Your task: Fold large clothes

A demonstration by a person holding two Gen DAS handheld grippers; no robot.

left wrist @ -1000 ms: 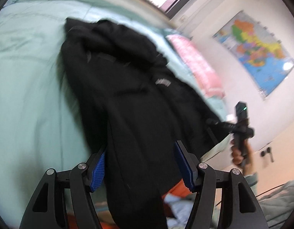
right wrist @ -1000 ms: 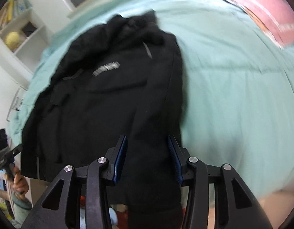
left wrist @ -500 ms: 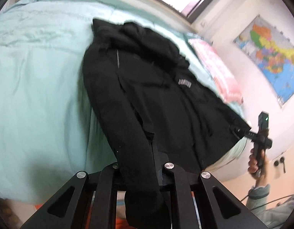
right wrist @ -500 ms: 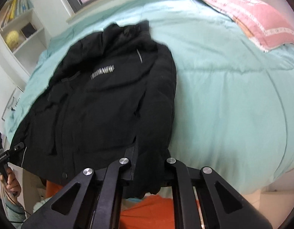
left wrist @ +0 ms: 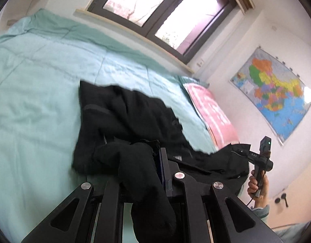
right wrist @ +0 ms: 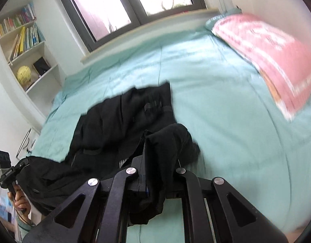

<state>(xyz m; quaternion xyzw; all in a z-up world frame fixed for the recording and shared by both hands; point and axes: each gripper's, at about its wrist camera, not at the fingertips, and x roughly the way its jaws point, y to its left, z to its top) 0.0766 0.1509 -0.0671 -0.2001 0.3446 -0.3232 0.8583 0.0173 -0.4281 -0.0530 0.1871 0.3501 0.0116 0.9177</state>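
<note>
The left gripper [left wrist: 155, 162] is pressed together on a bunched fold of the black jacket [left wrist: 123, 121]; cloth spills over and between its fingers and hangs toward the camera. The right gripper [right wrist: 155, 158] is likewise clamped on the jacket's [right wrist: 123, 121] opposite corner, with fabric draped over its right finger. In the left wrist view the right gripper [left wrist: 256, 158] appears at the far side, held in the person's hand [left wrist: 256, 186], with the garment's edge stretched toward it.

The jacket's near edge is raised off the teal bed cover [left wrist: 34, 101], while its far part lies flat on the bed, between the window [left wrist: 159, 10] side and the pink pillow [left wrist: 212, 113].

Step in hand, by judgement: the first fold, with the near hem lifted at both corners.

Next move calls for:
1. Carrying both corners forward together, at equal height.
2. Keeping the edge between them taut, so the fold line runs straight.
3. Laying the hem on the far part before releasing.
</note>
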